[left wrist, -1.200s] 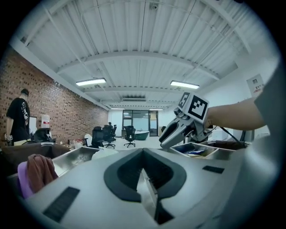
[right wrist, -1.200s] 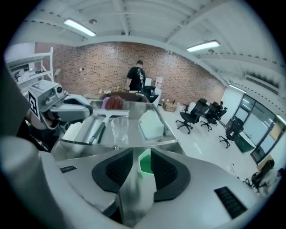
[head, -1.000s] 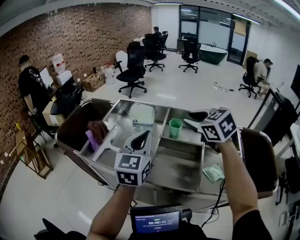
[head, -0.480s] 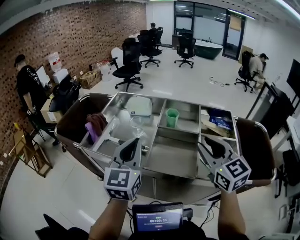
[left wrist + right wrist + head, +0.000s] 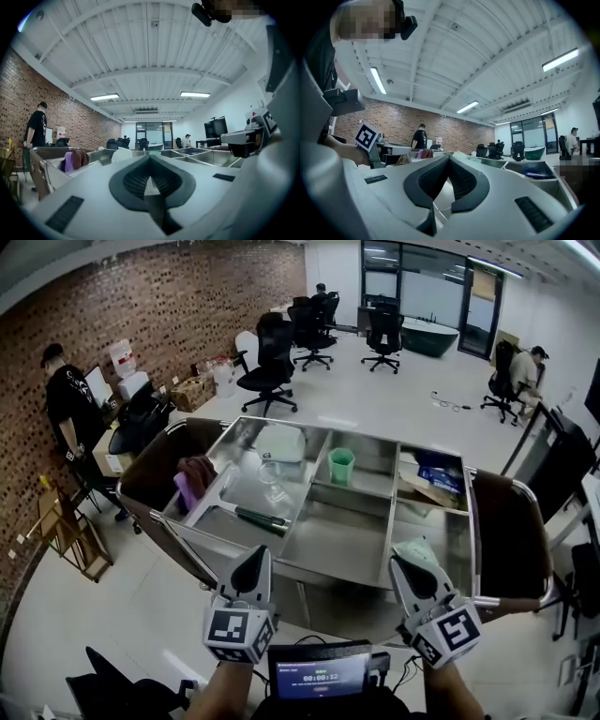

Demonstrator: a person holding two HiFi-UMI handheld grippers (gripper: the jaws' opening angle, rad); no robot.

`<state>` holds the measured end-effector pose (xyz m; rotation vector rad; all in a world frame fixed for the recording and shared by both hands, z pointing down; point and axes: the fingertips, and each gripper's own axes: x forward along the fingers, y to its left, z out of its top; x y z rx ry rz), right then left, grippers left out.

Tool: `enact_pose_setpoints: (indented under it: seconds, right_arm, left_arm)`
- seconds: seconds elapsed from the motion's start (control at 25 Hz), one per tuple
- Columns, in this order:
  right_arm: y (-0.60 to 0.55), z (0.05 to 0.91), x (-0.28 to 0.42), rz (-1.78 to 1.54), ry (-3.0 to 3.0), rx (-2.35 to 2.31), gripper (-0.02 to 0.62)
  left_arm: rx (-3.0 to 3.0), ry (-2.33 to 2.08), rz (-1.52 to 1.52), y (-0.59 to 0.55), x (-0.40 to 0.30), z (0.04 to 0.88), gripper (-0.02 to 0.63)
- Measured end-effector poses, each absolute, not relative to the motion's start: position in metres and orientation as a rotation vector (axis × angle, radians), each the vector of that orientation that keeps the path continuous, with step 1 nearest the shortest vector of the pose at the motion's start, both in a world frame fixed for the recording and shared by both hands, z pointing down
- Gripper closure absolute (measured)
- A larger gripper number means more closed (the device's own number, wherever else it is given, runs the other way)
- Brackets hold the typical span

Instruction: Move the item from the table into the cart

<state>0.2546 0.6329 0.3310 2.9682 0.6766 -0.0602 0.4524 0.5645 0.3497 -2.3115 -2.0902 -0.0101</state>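
Observation:
The steel cart (image 5: 309, 573) stands in front of me with several compartments. In them lie a green cup (image 5: 341, 465), a purple and brown cloth (image 5: 192, 482), a white item (image 5: 279, 442), a clear glass (image 5: 270, 474), a dark green tool (image 5: 262, 517) and a blue package (image 5: 439, 470). My left gripper (image 5: 255, 557) (image 5: 150, 174) is shut and empty at the cart's near edge. My right gripper (image 5: 404, 565) (image 5: 448, 164) has just been closing its jaws; it is shut with nothing between them. A pale green cloth (image 5: 421, 547) shows just past it.
Dark bags hang at the cart's left end (image 5: 150, 474) and right end (image 5: 511, 531). A small screen (image 5: 321, 676) sits below the grippers. A person (image 5: 70, 409) stands at the left by the brick wall; office chairs (image 5: 272, 362) stand beyond the cart.
Both grippers have drawn back from over the cart to its near edge and sunk a little. The right gripper's jaws have closed. The blue package now shows where the right gripper was.

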Motion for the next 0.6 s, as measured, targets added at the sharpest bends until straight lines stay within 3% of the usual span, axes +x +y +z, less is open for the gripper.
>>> enact_pose_setpoints:
  seconds: [0.6]
  right_arm:
    - [0.613, 0.347, 0.235, -0.03, 0.691, 2.945, 0.588]
  left_arm:
    - [-2.357, -2.004, -0.001, 0.525, 0.439, 0.367, 0.603]
